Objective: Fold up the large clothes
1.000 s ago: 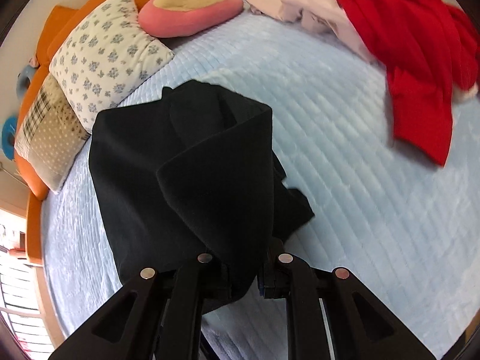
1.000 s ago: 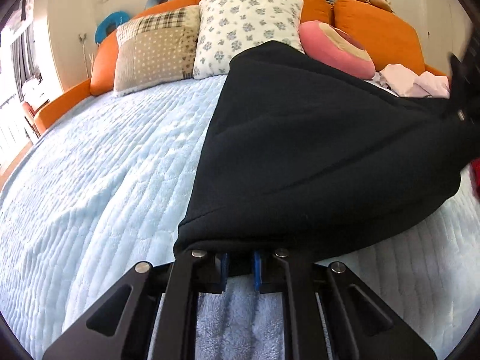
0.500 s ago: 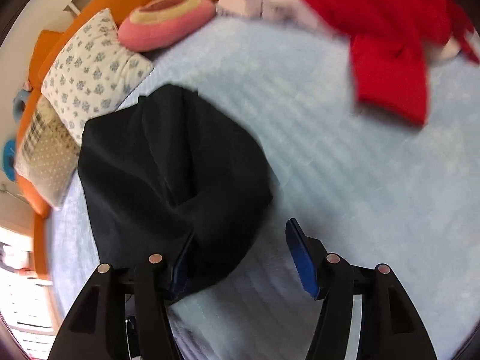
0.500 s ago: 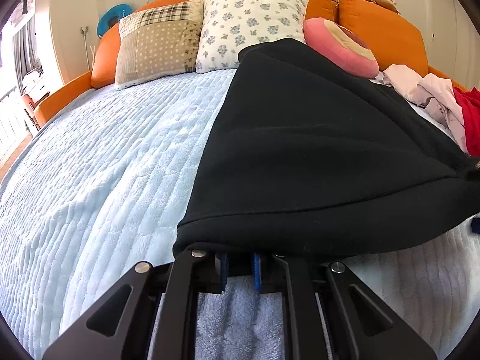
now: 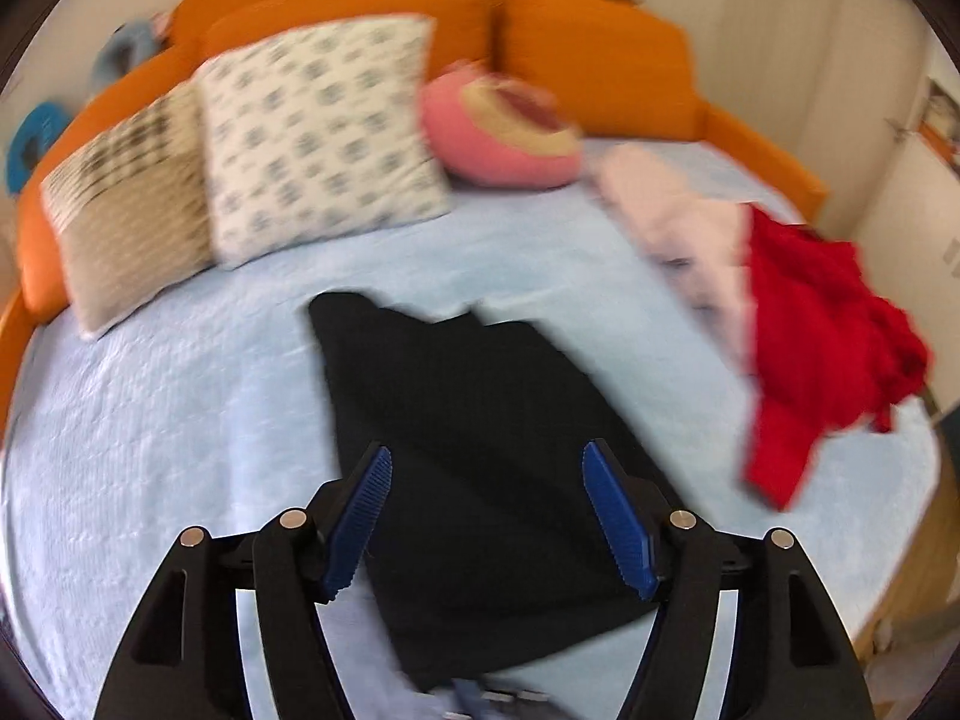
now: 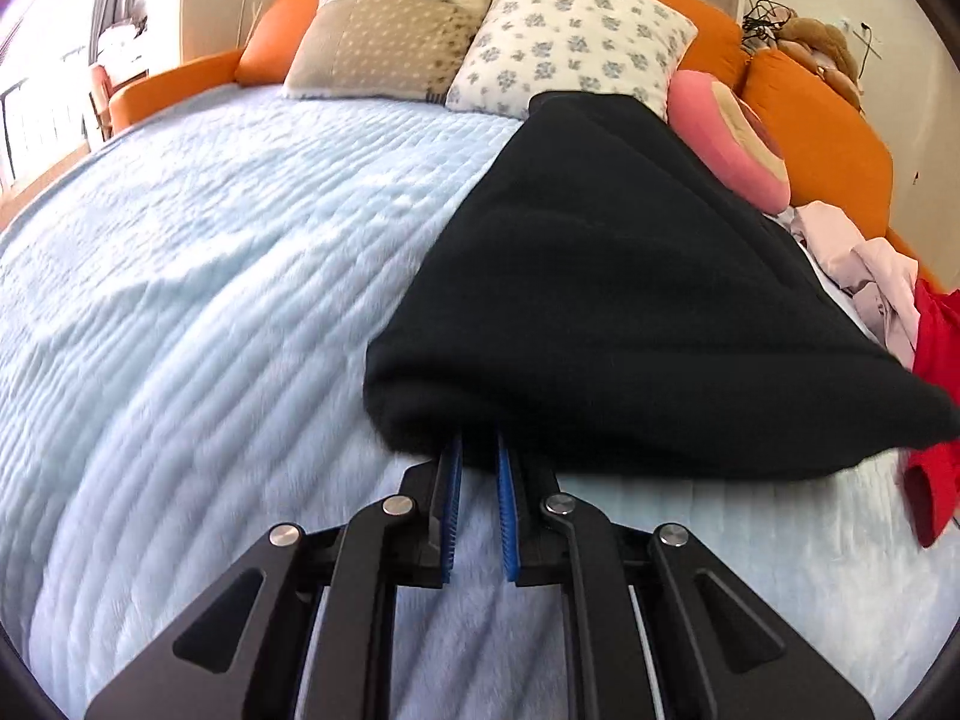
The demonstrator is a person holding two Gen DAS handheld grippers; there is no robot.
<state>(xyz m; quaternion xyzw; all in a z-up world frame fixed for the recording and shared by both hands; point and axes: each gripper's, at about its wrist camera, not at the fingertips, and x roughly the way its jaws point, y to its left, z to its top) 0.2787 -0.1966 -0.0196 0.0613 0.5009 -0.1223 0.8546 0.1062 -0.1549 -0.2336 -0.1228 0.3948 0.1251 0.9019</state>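
two grippers show, one in each view. the left gripper is up above the bed with its jaws wide apart; they have just been opening, and nothing is pinched between them. the black garment lies flat on the bed below it, seen through the gap. the right gripper is low on the bed with its jaws nearly together, and its blue pads pinch the near edge of the black garment.

lots of bare light blue quilt lies on the left of the black garment in the right wrist view, so that side has open room. in the left wrist view the quilt is bare on both sides of the garment.

the garment is folded into a long shape. its wide end is near the grippers and its narrow end points away, toward the pillows.

off to the right lies a red garment in a heap, near the bed's edge, apart from the black one. behind it is a pale pink garment.

farther back sit a checked pillow, a flowered pillow and a round pink cushion. an orange headboard curves behind them.
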